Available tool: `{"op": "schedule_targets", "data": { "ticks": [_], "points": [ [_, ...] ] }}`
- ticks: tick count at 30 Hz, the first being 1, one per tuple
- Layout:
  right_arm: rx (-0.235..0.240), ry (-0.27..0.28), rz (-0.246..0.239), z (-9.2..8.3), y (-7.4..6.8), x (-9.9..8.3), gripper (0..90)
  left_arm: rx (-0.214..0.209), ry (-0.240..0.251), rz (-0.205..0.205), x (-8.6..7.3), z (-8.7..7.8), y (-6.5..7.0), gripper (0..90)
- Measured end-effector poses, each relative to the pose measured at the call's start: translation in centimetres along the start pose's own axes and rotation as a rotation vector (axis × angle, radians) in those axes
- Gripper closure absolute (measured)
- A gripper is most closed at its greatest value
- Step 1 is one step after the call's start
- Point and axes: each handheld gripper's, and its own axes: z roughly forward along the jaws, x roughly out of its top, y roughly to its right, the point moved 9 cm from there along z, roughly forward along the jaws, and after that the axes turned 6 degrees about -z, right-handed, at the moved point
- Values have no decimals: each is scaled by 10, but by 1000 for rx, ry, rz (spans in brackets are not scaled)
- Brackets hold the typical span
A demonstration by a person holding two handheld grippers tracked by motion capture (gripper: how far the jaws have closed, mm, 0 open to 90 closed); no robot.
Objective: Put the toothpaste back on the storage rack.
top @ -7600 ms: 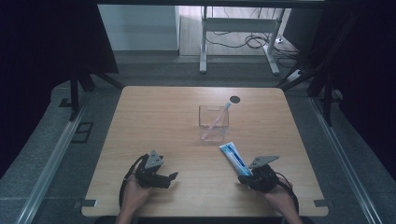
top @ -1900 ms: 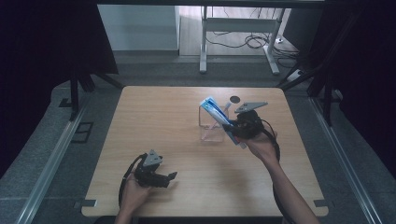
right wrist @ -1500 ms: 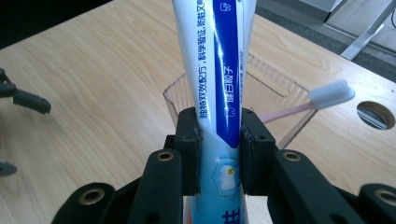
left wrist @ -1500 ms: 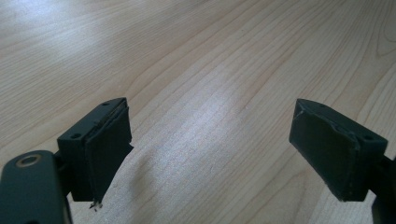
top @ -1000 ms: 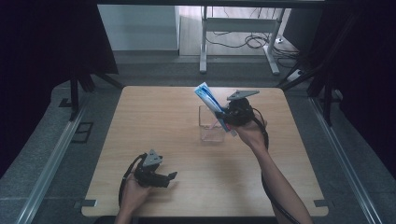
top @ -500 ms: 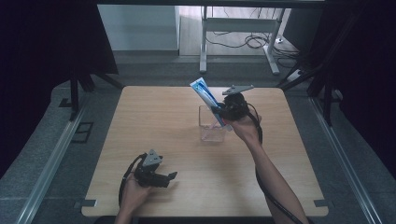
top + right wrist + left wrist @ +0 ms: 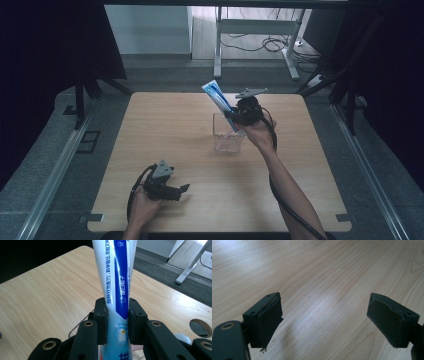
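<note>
At the near left of the pale wooden surface (image 7: 165,125), the left claw (image 7: 324,320) rests spread with nothing between its pads. Right of it, the right claw (image 7: 234,116) pinches a blue-and-white toothpaste tube (image 7: 220,102), tilted above the clear square plastic cup (image 7: 227,135) (a pink-handled toothbrush seems to be inside). Lowered at that slant, the tube could catch the rim and tip the light cup.
</note>
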Motion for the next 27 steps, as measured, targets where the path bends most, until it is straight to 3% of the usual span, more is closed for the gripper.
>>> {"op": "schedule_targets", "data": {
  "ticks": [13,27],
  "points": [
    [-5,9,-3,16,3,4,732,-1,-1,-3,0,0,0,131],
    [-3,-22,-18,36,4,-11,730,-4,-2,-4,-1,1,0,131]
  ]
}}
